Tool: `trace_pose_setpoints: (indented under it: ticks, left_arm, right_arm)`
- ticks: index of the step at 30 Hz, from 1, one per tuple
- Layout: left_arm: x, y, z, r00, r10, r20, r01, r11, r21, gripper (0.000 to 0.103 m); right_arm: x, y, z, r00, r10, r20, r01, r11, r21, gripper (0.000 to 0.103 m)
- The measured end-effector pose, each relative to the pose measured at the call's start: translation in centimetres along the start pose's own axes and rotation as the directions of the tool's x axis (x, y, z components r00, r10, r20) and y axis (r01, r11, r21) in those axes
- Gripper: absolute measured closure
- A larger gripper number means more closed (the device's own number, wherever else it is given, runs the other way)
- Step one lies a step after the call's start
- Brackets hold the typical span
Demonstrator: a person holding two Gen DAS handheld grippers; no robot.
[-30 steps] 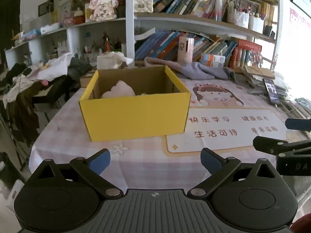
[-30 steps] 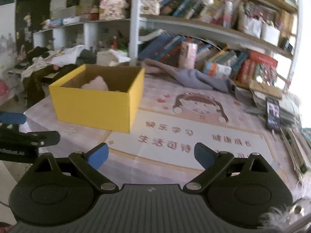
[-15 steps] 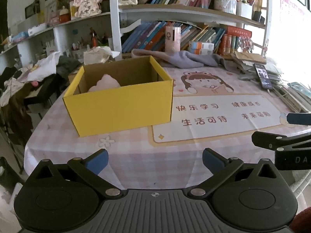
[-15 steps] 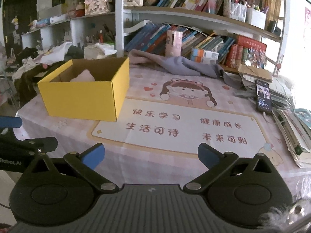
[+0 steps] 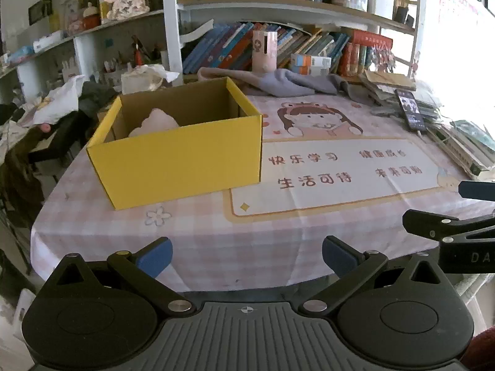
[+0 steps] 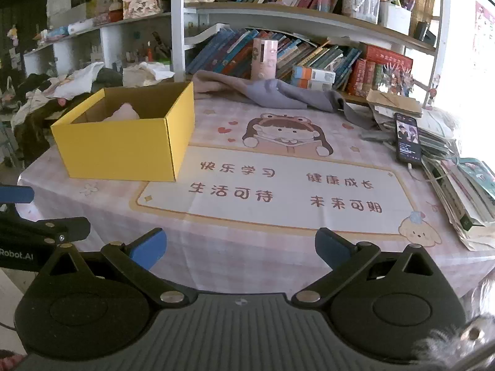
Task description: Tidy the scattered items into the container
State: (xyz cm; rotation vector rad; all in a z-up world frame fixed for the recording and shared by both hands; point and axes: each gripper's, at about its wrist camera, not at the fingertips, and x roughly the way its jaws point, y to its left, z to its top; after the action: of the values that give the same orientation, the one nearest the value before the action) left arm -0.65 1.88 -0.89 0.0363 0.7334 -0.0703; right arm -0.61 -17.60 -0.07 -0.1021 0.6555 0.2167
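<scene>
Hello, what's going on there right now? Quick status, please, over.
Left gripper and right gripper both open, empty, near table edge. Yellow box holds one pink soft thing. Nothing between grippers and box; phone sits far right.

The box (image 5: pixel 182 157) stands on the worktop (image 5: pixel 201 232) toward its left side, with a soft item (image 5: pixel 157 120) lying inside it, and to its right a printed mat (image 5: pixel 334 170) lies flat, the box's near right corner resting on the mat's edge. Behind the mat a crumpled cloth (image 6: pixel 272 92) lies along the worktop's far edge before a shelf of books (image 6: pixel 309 52), and at the right a phone (image 6: pixel 408 139) rests on a stack of papers (image 6: pixel 458 185) (just beside the mat). Both tongs, the left tongs (image 5: pixel 246 255) and the right tongs (image 6: pixel 239 245), sit at the near edge, side by side.
</scene>
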Motion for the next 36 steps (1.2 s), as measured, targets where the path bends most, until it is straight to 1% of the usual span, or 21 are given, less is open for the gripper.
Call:
trace_pose_setpoints:
  ticks: [8, 14, 27, 36]
  left_arm:
    - [0.31, -0.63, 0.12, 1.000, -0.023, -0.014, 0.023, 0.999, 0.024, 0.000]
    - [0.39, -0.83, 0.18, 1.000, -0.012, -0.016, 0.012, 0.999, 0.036, 0.000]
    - [0.67, -0.56, 0.11, 0.999, -0.019, -0.032, 0.020, 0.999, 0.039, 0.000]
    - [1.02, -0.51, 0.21, 0.999, -0.011, -0.038, 0.012, 0.999, 0.040, 0.000]
  right_arm:
    - [-0.14, -0.20, -0.04, 1.000, -0.013, 0.002, 0.013, 1.000, 0.003, 0.000]
    - [0.11, -0.33, 0.08, 1.000, -0.014, -0.007, 0.014, 1.000, 0.007, 0.000]
    - [0.53, 0.12, 0.18, 1.000, -0.005, -0.014, 0.005, 1.000, -0.002, 0.000]
    - [0.66, 0.31, 0.21, 1.000, -0.006, -0.017, 0.006, 1.000, -0.002, 0.000]
